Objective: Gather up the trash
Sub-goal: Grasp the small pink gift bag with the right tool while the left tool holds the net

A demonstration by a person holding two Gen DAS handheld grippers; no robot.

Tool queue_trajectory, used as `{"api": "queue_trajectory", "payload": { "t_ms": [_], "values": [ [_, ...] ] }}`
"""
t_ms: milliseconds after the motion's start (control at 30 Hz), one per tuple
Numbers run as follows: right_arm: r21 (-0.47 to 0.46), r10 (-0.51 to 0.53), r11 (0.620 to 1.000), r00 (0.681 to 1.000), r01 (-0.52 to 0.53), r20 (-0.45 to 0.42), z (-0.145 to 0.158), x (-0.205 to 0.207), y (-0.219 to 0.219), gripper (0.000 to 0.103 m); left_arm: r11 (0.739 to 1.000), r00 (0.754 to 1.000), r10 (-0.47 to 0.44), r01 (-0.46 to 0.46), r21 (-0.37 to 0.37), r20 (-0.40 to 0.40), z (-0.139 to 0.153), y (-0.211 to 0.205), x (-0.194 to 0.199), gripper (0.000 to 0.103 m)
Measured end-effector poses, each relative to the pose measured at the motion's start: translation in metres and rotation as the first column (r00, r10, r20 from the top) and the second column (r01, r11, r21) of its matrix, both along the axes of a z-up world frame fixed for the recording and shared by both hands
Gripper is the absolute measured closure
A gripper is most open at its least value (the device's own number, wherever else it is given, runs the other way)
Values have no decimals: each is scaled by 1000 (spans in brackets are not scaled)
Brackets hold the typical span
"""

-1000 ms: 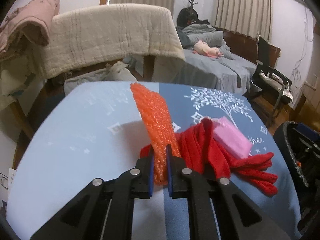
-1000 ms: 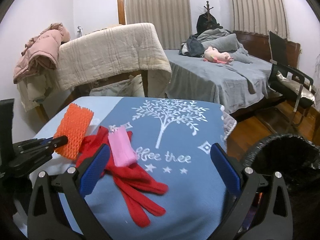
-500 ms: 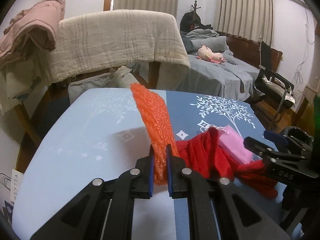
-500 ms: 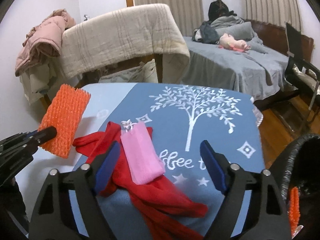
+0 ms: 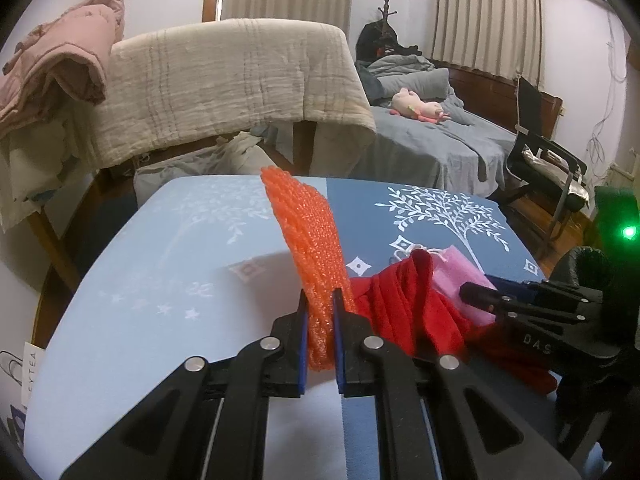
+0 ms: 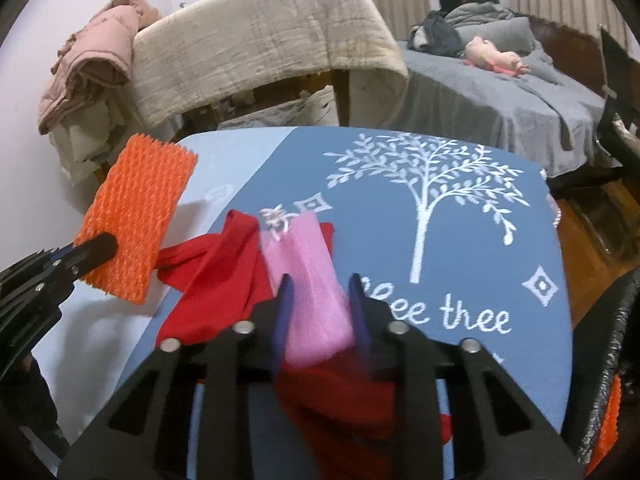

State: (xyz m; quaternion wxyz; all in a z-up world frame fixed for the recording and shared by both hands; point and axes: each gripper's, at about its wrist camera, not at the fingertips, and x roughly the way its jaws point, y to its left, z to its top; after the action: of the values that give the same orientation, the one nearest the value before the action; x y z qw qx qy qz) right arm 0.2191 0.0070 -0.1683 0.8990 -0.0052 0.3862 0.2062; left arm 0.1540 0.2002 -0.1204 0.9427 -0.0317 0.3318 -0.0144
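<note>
Both tongs are busy: left tongs (image 5: 320, 336) clamp orange foam net (image 5: 308, 240); right tongs (image 6: 320, 312) closing around pink pouch (image 6: 308, 280), lengthwise between them.

— What lies behind the worktop (image 5: 120, 280)?
— A beige blanket (image 5: 232, 80) draped over a wooden frame, pink bedding (image 5: 60, 60) piled beside it against a pale wall.
— And further back?
— A bed (image 5: 432, 148) in grey sheets, curtains (image 5: 488, 16) drawn, a coat stand (image 5: 386, 12), a black chair (image 5: 548, 160) on wooden floor.
</note>
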Motion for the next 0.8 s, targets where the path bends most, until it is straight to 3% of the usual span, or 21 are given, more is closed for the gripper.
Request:
{"api": "queue_trajectory", "payload": {
  "t_ms": [33,167,600,700,800],
  "values": [
    [3,6,1000,1000,-6,1,1,-1,0,87,1000,1000,0,0,0,1,0,0,0,93],
    [32,6,999,1000,-6,28,10,-6,-4,93,1000,1000,0,0,4,10,5,-1,-1,93],
    [91,-29,996,995,19,101,46,-23,-32,99,999,997,-46,45,21,58,31,-26,-7,93],
    [68,-33,997,995,27,93,41,-25,-33,94,998,997,-60,58,26,47,28,-31,-7,93],
    [65,-48,997,997,44,67,34,-19,-35,74,998,998,-64,63,26,28,21,-34,-5,93]
  ]
}}
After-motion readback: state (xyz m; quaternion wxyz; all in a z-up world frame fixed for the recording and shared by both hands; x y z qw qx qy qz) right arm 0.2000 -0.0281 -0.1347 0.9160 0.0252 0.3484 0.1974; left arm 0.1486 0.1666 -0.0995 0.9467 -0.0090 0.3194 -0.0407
